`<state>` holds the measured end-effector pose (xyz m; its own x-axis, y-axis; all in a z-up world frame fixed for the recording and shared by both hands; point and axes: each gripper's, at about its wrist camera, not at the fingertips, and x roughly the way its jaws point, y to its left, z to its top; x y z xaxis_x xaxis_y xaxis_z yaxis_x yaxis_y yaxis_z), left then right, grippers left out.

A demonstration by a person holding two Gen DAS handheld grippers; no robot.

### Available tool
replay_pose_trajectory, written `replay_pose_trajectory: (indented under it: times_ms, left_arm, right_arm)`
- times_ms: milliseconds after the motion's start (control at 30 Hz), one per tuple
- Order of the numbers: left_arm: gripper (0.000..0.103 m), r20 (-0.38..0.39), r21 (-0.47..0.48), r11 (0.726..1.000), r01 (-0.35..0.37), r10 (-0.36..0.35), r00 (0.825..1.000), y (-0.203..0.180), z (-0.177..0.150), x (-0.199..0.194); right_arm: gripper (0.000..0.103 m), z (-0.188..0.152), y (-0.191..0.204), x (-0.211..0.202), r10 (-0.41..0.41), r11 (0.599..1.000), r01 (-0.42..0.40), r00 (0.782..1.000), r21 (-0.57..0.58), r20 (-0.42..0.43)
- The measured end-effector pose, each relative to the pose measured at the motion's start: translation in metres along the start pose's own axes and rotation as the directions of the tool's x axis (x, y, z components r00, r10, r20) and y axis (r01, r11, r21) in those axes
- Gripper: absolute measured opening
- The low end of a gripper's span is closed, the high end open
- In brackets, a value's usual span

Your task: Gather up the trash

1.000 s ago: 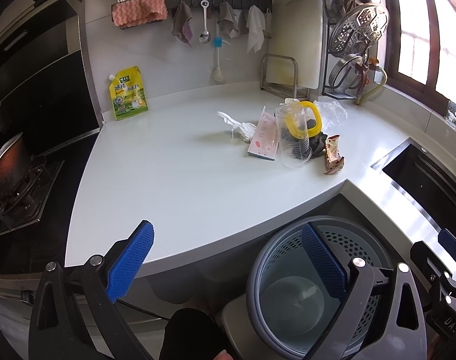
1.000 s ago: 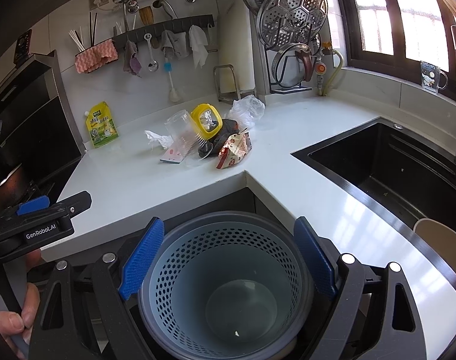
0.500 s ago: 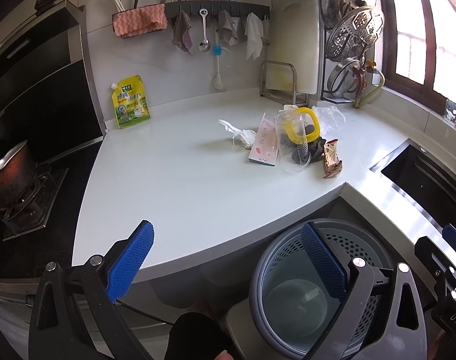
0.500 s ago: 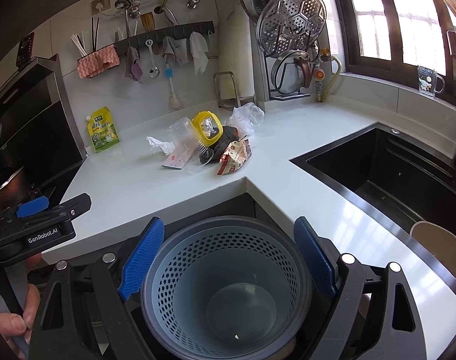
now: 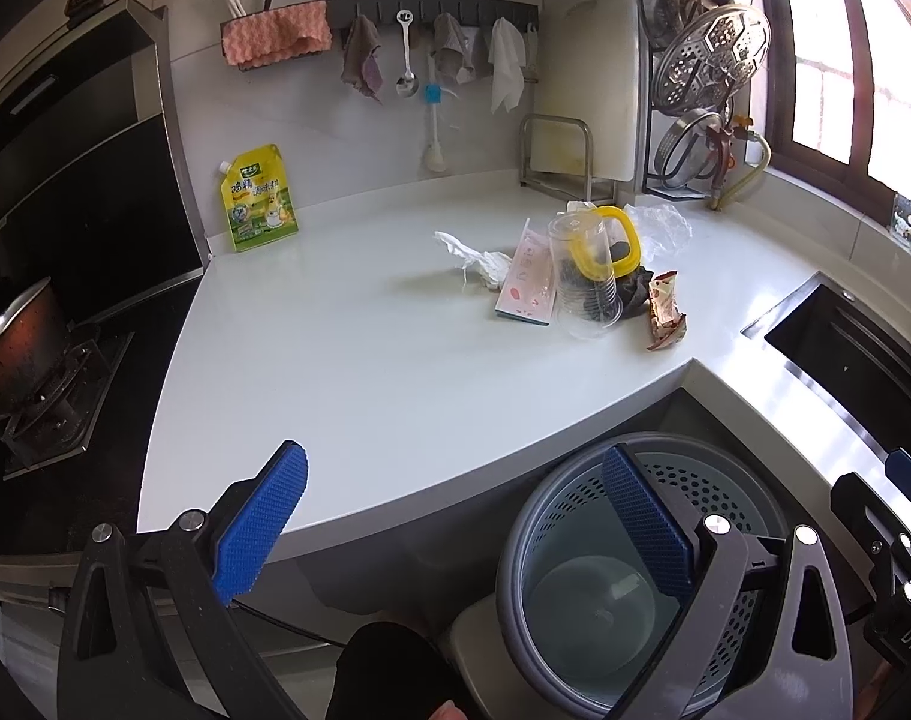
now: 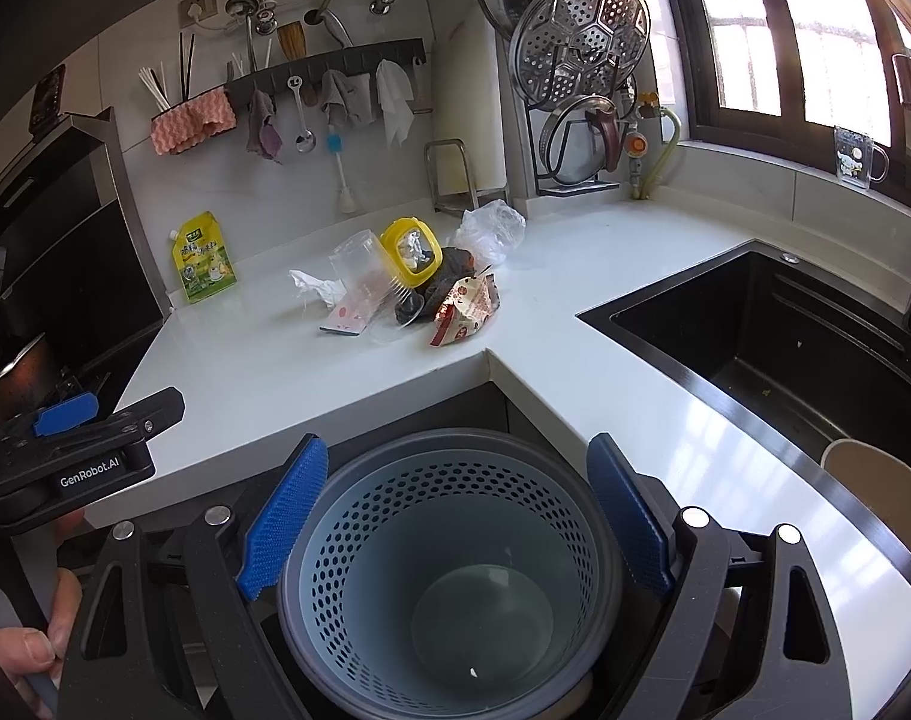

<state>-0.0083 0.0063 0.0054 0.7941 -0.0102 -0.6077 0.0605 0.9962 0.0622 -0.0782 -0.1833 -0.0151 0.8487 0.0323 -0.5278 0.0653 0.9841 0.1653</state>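
Pot [image 5: 17, 348] on the stove sits at far left, beside the white desk [image 5: 347, 372]. A yellow pouch [image 5: 257, 207] leans on the back wall at the desk's left corner. Further right, toward the inner corner, lies the trash, all bunched together — a crumpled tissue [image 5: 473, 255], then a pink card [image 5: 527, 288] touching it, then a clear cup [image 5: 581, 276] on its side, with a yellow-rimmed lid [image 5: 620, 240] behind it and a dark wad [image 5: 635, 294] at its right. A snack wrapper [image 5: 665, 312] lies at the right end of the pile, and a clear bag [image 5: 662, 228] sits behind, nearer the rack. Right of the pile the black sink [image 6: 785, 336] is cut into the desk.

Below the desk's edge stands the bin [image 6: 449, 570], a grey ring around a perforated blue basket; apart from a tiny pale speck on its bottom, nothing shows inside.

The left gripper [image 5: 455, 534] hangs wide, holding nothing — one blue pad over the desk's front edge, the other over the bin's rim. The right gripper [image 6: 455, 522] is also spread wide and bare, its pads flanking the bin from above, well short of the trash. In the right view, a hand [image 6: 35, 636] grips the left tool's handle.
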Motion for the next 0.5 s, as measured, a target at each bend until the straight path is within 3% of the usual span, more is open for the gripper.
replay_pose_trajectory:
  times_ms: [500]
  left_arm:
    - [0.097, -0.014, -0.016, 1.0, -0.005, 0.005, 1.0, 0.0049, -0.0016, 0.0051]
  right_arm:
    - [0.084, -0.0026, 0.0026, 0.0037, 0.003, 1.0, -0.003, 1.0, -0.002, -0.007]
